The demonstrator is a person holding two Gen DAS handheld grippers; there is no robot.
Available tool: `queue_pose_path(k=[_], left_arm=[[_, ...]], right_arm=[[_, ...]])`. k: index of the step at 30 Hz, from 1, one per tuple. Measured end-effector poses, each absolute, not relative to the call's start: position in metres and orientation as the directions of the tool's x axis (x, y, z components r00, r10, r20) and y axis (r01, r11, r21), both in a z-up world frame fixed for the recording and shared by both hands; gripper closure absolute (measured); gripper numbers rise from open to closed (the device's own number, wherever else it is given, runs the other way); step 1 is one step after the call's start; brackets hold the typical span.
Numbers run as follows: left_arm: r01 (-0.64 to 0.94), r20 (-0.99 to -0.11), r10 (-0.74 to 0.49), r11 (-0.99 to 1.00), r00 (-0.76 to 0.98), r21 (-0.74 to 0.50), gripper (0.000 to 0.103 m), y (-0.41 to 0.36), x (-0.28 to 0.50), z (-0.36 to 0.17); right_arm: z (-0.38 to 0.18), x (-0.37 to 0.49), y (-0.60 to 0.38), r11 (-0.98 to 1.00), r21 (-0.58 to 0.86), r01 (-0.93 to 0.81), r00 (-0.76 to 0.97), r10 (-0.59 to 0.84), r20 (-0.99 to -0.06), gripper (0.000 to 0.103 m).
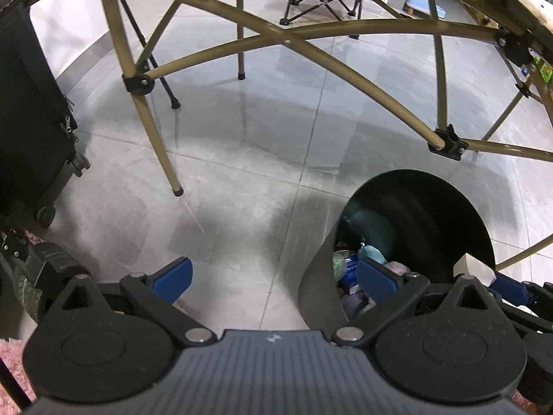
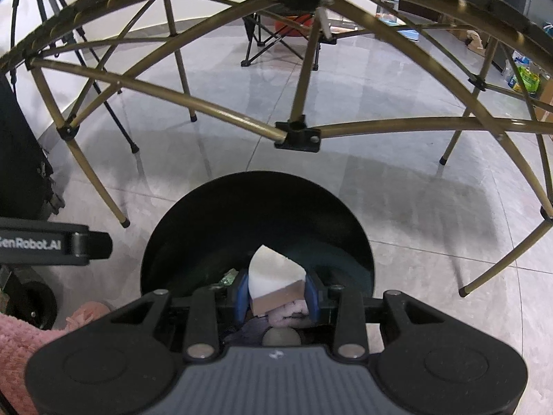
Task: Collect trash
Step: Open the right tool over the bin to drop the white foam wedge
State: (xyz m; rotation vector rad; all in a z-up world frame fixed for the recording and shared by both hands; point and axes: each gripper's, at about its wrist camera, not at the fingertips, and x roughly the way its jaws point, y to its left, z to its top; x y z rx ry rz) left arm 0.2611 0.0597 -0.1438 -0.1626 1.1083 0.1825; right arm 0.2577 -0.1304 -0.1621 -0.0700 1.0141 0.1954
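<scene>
Glossy grey floor tiles (image 1: 242,173), matt brass-toned metal table legs (image 1: 152,128), smooth dark bin (image 2: 257,214), porous white sponge (image 2: 273,273).

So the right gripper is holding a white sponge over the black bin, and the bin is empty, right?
Not quite. The right gripper does hold the sponge over the bin, but the bin isn't empty: the left wrist view shows trash already inside.

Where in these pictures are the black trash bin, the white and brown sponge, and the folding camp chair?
black trash bin (image 2: 207,228): right wrist view, inner back wall.
white and brown sponge (image 2: 273,271): right wrist view, white face.
folding camp chair (image 1: 316,8): left wrist view, crossed legs.
</scene>
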Motion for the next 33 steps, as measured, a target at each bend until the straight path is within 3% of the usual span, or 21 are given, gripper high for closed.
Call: queue_pose_path(k=[17, 23, 26, 29, 33], left_arm=[[-0.251, -0.899, 0.077, 0.967, 0.431, -0.038, 0.0, 0.077, 0.257, -0.146], [-0.251, -0.899, 0.076, 0.967, 0.431, -0.038, 0.0, 0.077, 0.256, -0.146], [-0.251, -0.899, 0.076, 0.967, 0.431, -0.038, 0.0, 0.077, 0.256, -0.146], [-0.251, -0.899, 0.076, 0.967, 0.432, -0.039, 0.0, 0.077, 0.256, -0.146], [-0.249, -0.899, 0.075, 0.968, 0.432, -0.04, 0.0, 0.077, 0.256, -0.146]], right_arm=[[-0.181, 0.267, -0.108, 0.977, 0.0, -0.212, 0.474, 0.103, -0.874, 0.071], [-0.182, 0.268, -0.109, 0.976, 0.018, -0.219, 0.461, 0.119, -0.879, 0.066], [-0.184, 0.269, -0.11, 0.978, 0.023, -0.205, 0.449, 0.115, -0.886, 0.053], [-0.185, 0.272, -0.113, 0.984, 0.025, -0.174, 0.445, 0.101, -0.89, 0.019], [-0.188, 0.275, -0.118, 0.988, 0.024, -0.149, 0.444, 0.089, -0.892, 0.005]])
